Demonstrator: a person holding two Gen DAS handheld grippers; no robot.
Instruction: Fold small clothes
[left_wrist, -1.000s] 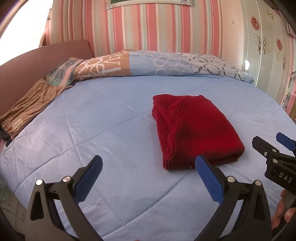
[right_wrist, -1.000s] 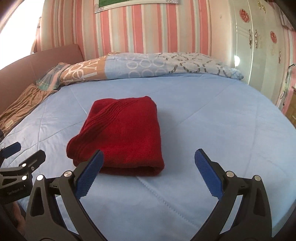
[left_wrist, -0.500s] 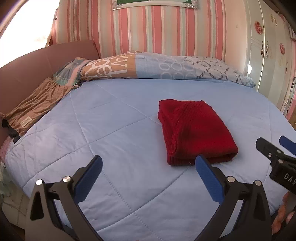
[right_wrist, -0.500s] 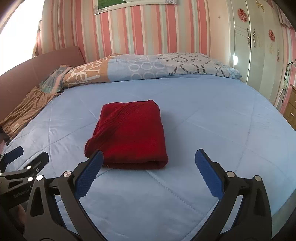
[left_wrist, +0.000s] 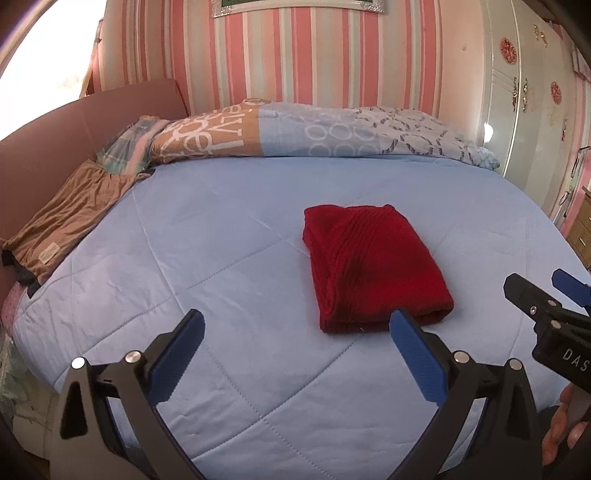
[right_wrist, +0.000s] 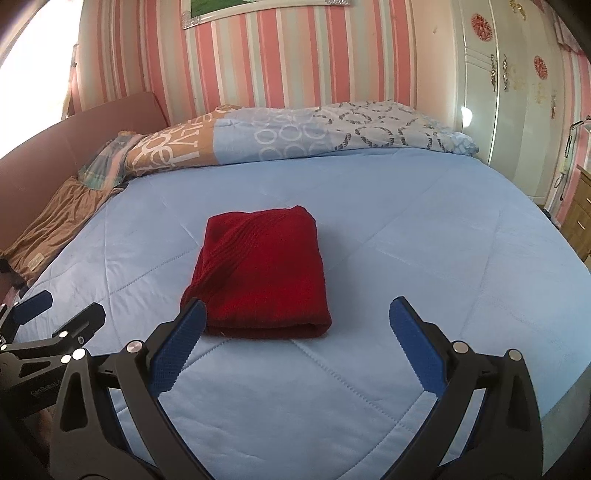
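A red knitted garment (left_wrist: 373, 266) (right_wrist: 264, 275) lies folded into a compact rectangle on the light blue quilt (left_wrist: 207, 280) (right_wrist: 424, 266). My left gripper (left_wrist: 295, 321) hangs open above the quilt's near edge, short of the garment, with nothing between its blue pads. My right gripper (right_wrist: 295, 314) is open too and holds nothing; the garment's near edge lies just beyond its left finger. Each gripper shows at the side of the other's view: the right gripper (left_wrist: 546, 291) and the left gripper (right_wrist: 55, 314).
A patterned folded duvet (left_wrist: 325, 133) (right_wrist: 295, 136) lies along the back of the bed. A brown cloth (left_wrist: 62, 221) (right_wrist: 51, 229) lies at the left by the headboard (left_wrist: 74, 133). White wardrobe doors (right_wrist: 517, 92) stand at the right. A hand (left_wrist: 565, 424) shows low right.
Both grippers have pulled back and risen from the folded garment, which now looks smaller and farther off. Both stay open. The garment has not moved.
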